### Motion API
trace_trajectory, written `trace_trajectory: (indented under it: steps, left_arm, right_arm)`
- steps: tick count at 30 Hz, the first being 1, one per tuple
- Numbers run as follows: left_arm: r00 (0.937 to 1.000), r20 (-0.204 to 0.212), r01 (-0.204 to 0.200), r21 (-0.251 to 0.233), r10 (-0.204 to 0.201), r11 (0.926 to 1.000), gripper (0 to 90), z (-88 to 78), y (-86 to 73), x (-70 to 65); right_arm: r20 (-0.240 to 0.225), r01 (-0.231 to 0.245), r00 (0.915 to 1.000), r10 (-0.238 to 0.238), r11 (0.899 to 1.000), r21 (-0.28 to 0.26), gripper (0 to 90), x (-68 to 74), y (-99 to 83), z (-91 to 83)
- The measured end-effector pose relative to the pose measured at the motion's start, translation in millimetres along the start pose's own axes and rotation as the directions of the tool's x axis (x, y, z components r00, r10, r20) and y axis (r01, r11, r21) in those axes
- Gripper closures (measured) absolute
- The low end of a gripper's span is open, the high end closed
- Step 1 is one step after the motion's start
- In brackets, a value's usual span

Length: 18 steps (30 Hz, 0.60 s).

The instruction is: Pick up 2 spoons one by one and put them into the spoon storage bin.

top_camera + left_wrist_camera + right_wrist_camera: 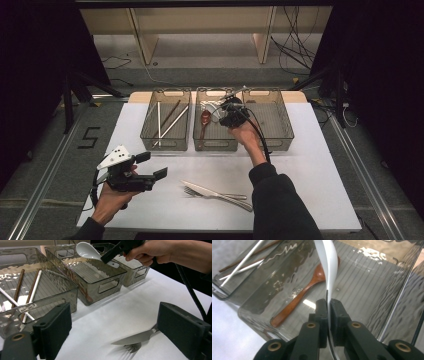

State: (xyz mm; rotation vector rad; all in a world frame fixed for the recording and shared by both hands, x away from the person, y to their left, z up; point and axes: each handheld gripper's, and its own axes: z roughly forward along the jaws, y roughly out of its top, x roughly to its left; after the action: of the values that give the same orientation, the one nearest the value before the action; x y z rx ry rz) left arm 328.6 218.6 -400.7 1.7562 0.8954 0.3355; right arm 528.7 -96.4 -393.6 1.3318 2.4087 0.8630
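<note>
My right gripper (223, 114) hangs over the middle clear bin (216, 146), shut on the handle of a white spoon (210, 106). In the right gripper view the jaws (328, 308) pinch that white spoon (329, 262) edge-on above the bin floor (367, 285), where a brown wooden spoon (299, 297) lies. In the left gripper view the white spoon (86, 250) is held with its bowl above the bin's far end. My left gripper (150, 169) hovers open and empty at the front left of the table, and its wide-apart pads (53, 330) frame a knife (137, 337) and fork (132, 348).
The left bin (165, 145) holds brown and white chopsticks (167, 120). The right bin (272, 145) stands beside the middle one. A knife and fork (217, 193) lie crossed near the table's front edge, between my two forearms. White paper covers the table.
</note>
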Motion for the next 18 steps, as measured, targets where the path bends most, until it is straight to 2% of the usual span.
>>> trace_trajectory:
  steps: [1,6,10,12,15,18]
  left_arm:
    - [1.0,0.002,0.0,0.0,0.0,1.0,11.8,0.1,0.0,0.0]
    - [1.0,0.002,-0.002,0.003,0.002,1.0,11.8,0.0,0.0,-0.1]
    - [0.9999,0.012,0.012,0.003,-0.012,0.9999,11.8,0.3,-0.1,0.3]
    - [0.9999,0.012,0.009,0.002,-0.009,1.0,11.8,0.6,-0.1,0.1]
    - [0.9999,0.011,0.007,0.009,-0.007,0.9999,11.8,1.0,-0.2,0.5]
    - [0.9999,0.011,0.011,0.006,-0.011,0.9999,11.8,1.0,0.0,0.8]
  right_arm:
    - [0.004,-0.007,1.0,0.007,1.0,0.003,84.8,0.4,0.1,1.4]
    - [-0.022,-0.027,0.9994,0.027,0.999,-0.022,62.3,0.5,1.5,-0.4]
    - [-0.034,-0.022,0.9992,0.021,0.999,-0.041,55.8,-2.4,-0.3,-8.7]
    - [-0.059,-0.032,0.9978,0.03,0.999,-0.043,50.8,-3.0,-2.4,-14.0]
    - [-0.083,-0.015,0.9965,0.011,0.999,-0.046,44.3,-1.0,-5.6,-22.0]
    - [-0.126,0.023,0.9915,-0.031,0.998,-0.065,39.0,6.0,-10.4,-33.8]
